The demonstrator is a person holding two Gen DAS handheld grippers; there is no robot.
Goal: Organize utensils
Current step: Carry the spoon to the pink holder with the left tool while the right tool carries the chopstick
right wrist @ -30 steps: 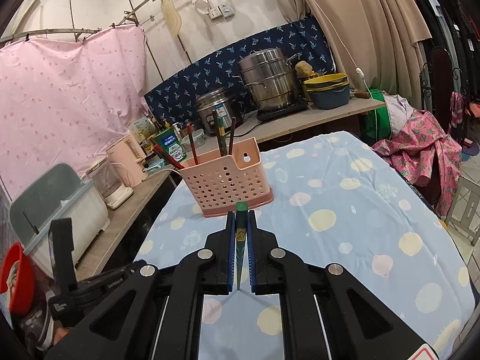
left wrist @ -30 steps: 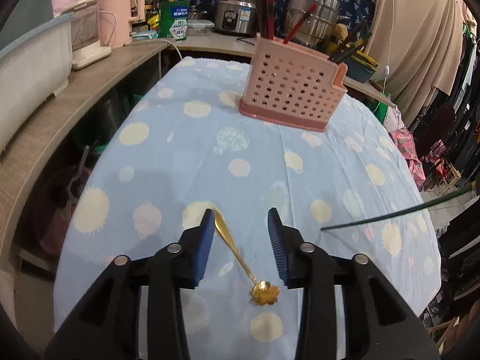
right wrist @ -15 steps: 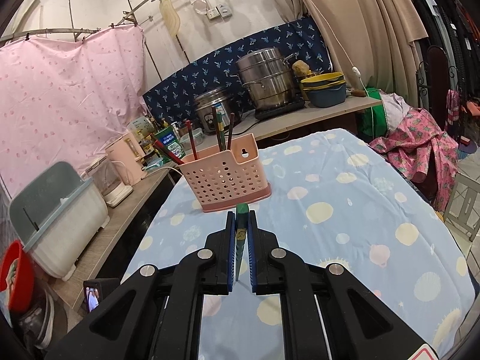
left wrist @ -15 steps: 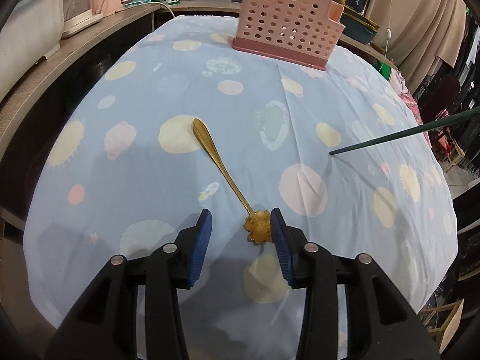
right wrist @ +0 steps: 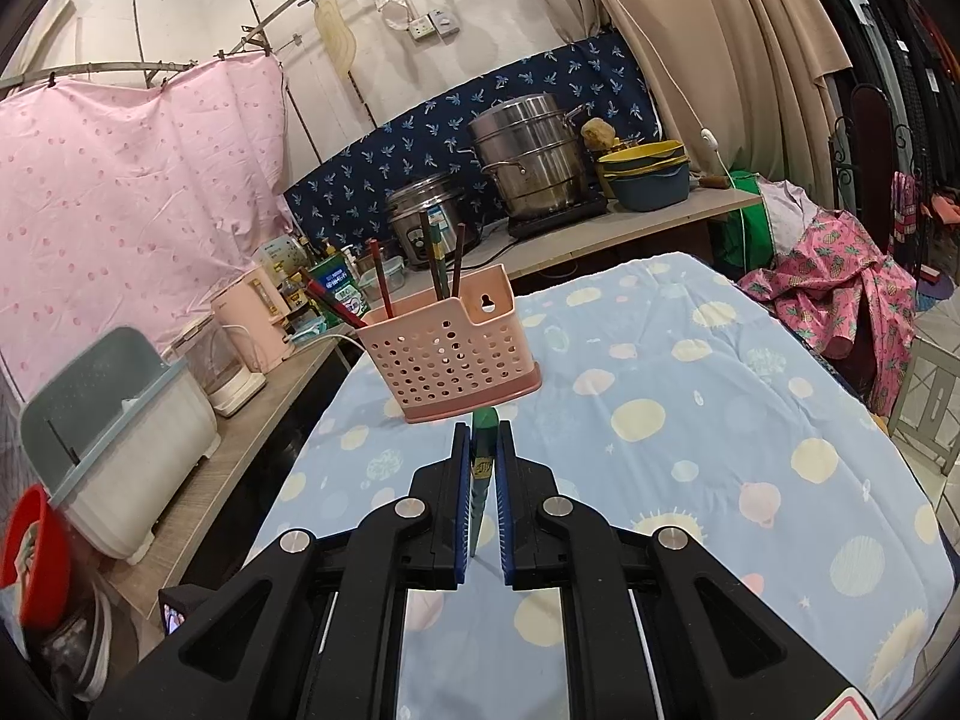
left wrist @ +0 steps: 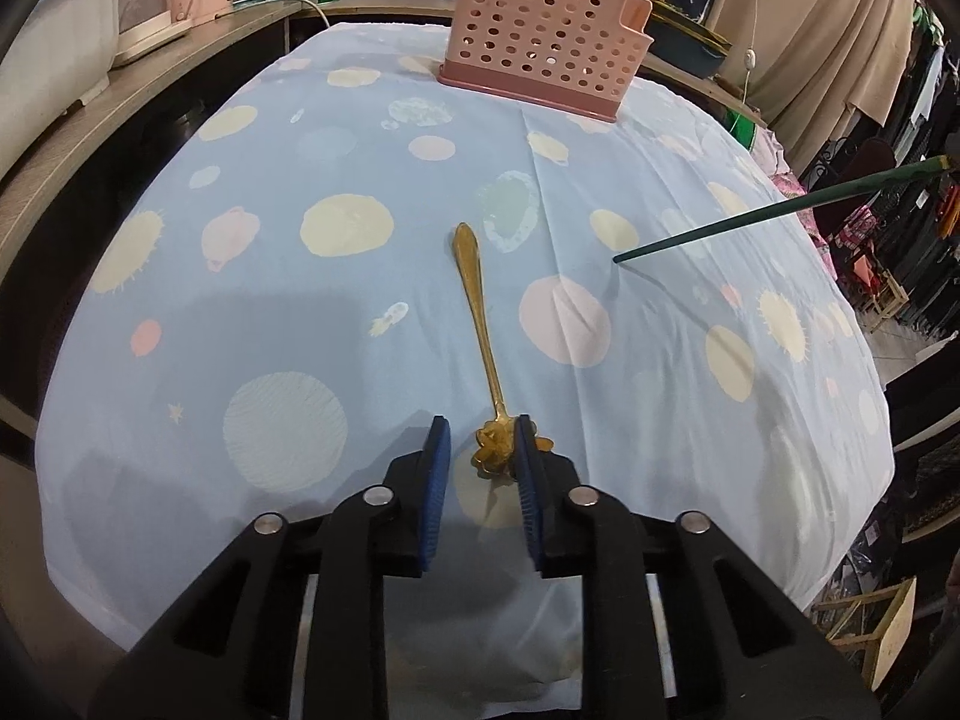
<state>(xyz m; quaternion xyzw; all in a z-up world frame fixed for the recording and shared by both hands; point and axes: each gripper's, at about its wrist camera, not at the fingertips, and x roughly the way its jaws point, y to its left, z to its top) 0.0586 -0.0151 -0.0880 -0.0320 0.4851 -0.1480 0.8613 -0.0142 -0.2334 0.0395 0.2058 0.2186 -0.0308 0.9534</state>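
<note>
A gold spoon with a flower-shaped bowl lies on the spotted blue tablecloth, handle pointing away. My left gripper is open and low over the cloth, its blue pads either side of the spoon's bowl, the right pad touching it. My right gripper is shut on a green chopstick, held above the table. That chopstick also shows in the left wrist view, its tip over the cloth. A pink perforated utensil holder stands at the far end with several chopsticks in it; it also shows in the left wrist view.
A wooden counter runs along the left with a pink kettle and a grey-lidded bin. Steel pots and bowls stand on the back counter. Clothes and a stool are to the right of the table.
My left gripper has drawn back along the spoon from handle to bowl, dropped lower and narrowed its jaws. My right gripper has held the chopstick and shifted slightly.
</note>
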